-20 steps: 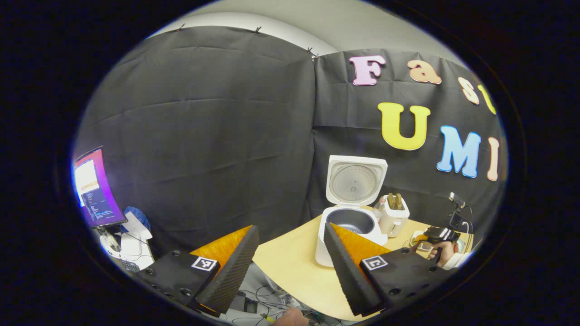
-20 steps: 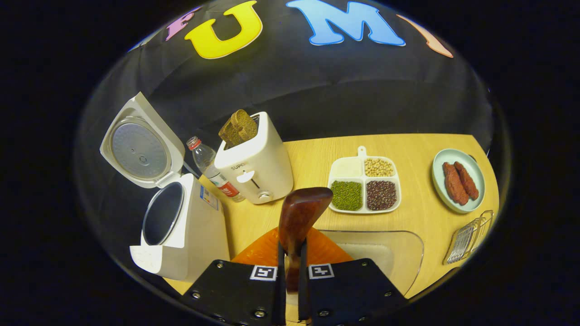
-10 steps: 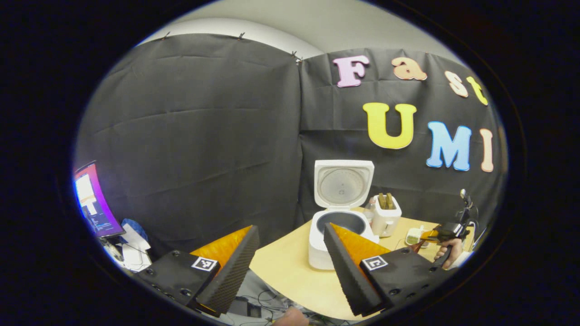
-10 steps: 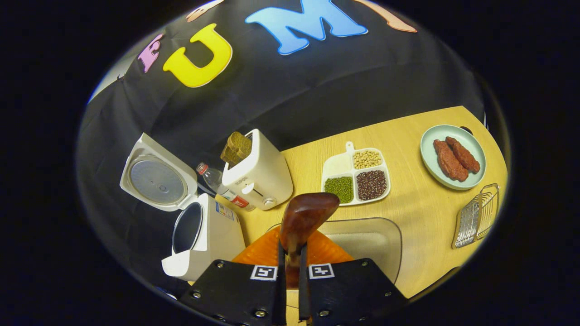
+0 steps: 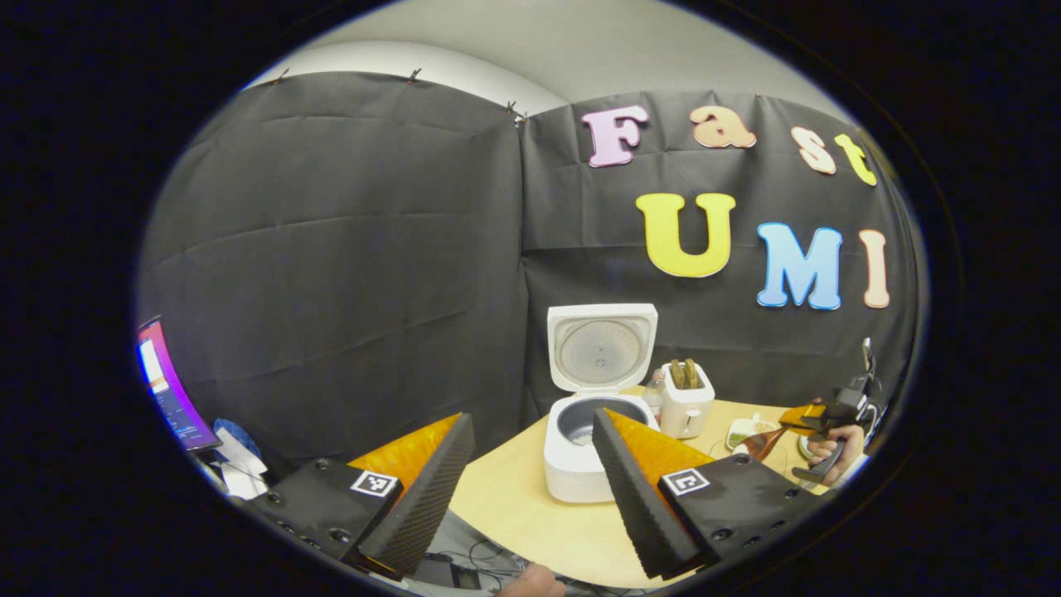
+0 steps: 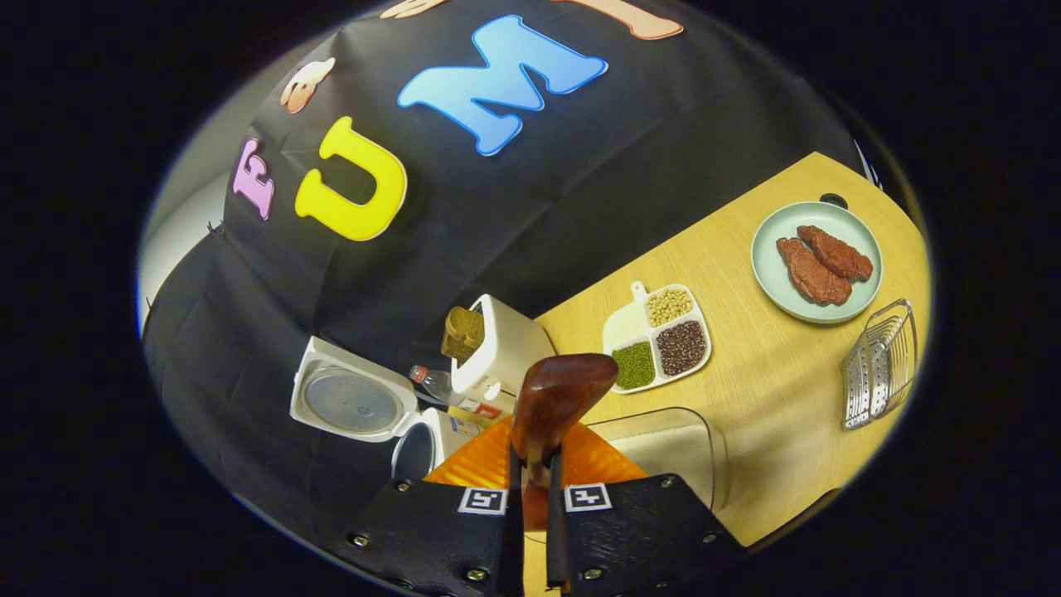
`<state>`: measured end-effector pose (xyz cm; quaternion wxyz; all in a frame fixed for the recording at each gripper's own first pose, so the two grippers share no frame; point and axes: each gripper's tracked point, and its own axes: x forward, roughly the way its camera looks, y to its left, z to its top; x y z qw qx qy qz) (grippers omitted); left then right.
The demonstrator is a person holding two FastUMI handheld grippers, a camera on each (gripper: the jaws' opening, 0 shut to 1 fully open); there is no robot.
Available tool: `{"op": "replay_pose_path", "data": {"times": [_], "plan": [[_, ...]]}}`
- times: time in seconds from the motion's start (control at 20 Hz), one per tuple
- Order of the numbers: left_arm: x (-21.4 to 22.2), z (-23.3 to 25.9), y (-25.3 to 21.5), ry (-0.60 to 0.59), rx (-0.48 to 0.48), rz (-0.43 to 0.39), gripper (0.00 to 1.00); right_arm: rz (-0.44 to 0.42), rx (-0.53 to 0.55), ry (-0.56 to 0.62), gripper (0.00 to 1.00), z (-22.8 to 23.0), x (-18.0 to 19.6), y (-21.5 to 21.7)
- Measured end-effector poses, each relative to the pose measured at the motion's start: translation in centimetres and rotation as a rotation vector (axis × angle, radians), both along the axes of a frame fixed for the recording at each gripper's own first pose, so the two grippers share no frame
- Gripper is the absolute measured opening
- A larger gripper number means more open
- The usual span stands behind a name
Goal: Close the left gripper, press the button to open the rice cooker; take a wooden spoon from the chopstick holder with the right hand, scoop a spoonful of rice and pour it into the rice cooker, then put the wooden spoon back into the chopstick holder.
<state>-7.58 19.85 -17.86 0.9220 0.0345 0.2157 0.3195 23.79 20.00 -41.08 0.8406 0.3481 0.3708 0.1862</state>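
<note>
My right gripper is shut on the handle of a dark wooden spoon. The spoon's bowl sticks out ahead, above a clear tub of white rice; I cannot tell whether it holds rice. The white rice cooker stands lower left with its lid swung open. A metal wire holder lies at the right table edge. In the left gripper view, my left gripper is open and holds nothing. The open rice cooker stands beyond it, and a hand holds the right gripper far right.
A white toaster with bread and a water bottle stand beside the cooker. A divided dish of beans and a green plate of meat sit on the wooden table. A monitor glows off the table's left.
The right gripper has drawn back and rolled with the spoon, so the cooker looks smaller and lower. The left gripper has backed away from the cooker, still open.
</note>
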Motion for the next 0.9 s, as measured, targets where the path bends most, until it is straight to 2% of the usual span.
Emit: {"op": "replay_pose_path", "data": {"times": [0.25,0.5,0.7,0.9], "plan": [[-1.2,0.7,0.9,-0.007,0.013,0.022,0.99,0.044,0.074,-0.050,0.11,4.4,-0.4,3.9],[-3.8,1.5,2.4,-0.014,0.030,0.072,0.99,0.131,0.146,-0.096,0.11,8.5,-1.0,11.8],[-6.1,2.0,3.6,-0.024,0.029,0.125,0.99,0.208,0.121,-0.130,0.11,9.2,-1.0,19.1],[-8.3,1.6,3.8,-0.020,0.015,0.169,0.99,0.305,-0.004,-0.176,0.11,7.0,-0.5,25.7]]}}
